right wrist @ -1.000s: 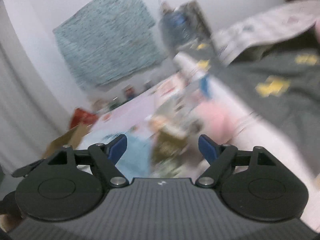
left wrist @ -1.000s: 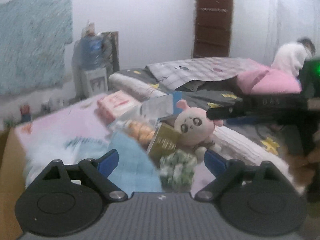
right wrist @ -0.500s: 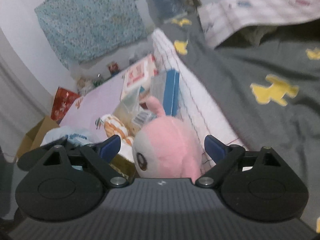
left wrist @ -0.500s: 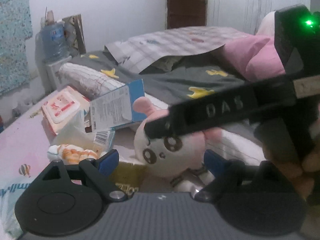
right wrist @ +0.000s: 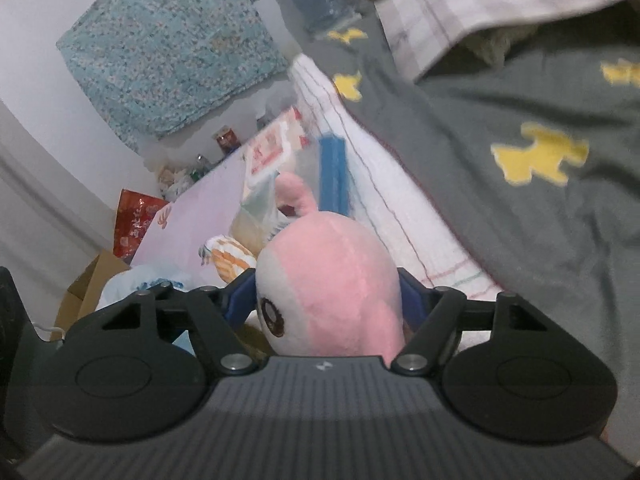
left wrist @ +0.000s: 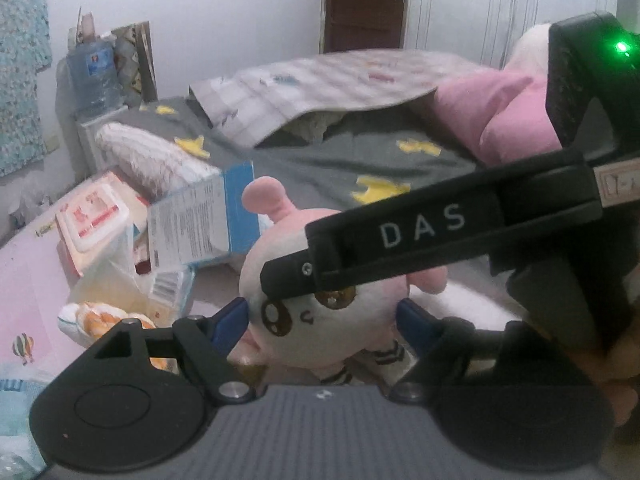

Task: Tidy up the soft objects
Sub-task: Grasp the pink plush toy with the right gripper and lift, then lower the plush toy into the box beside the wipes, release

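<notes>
our left gripper [left wrist: 320,318] sits low in the centre of its frame, its blue pads touching either side of the pink plush toy [left wrist: 320,304] after the jaws have just been closing. our right gripper [right wrist: 326,298] has likewise just been closing and pinches the same plush toy [right wrist: 332,280] at lower centre (its black finger also crosses the left view at centre right). the toy lies on the pink sheet [left wrist: 28,280] beside a blue-and-white carton [left wrist: 204,224], with the grey star blanket [right wrist: 520,200] at the right of the right view.
</notes>
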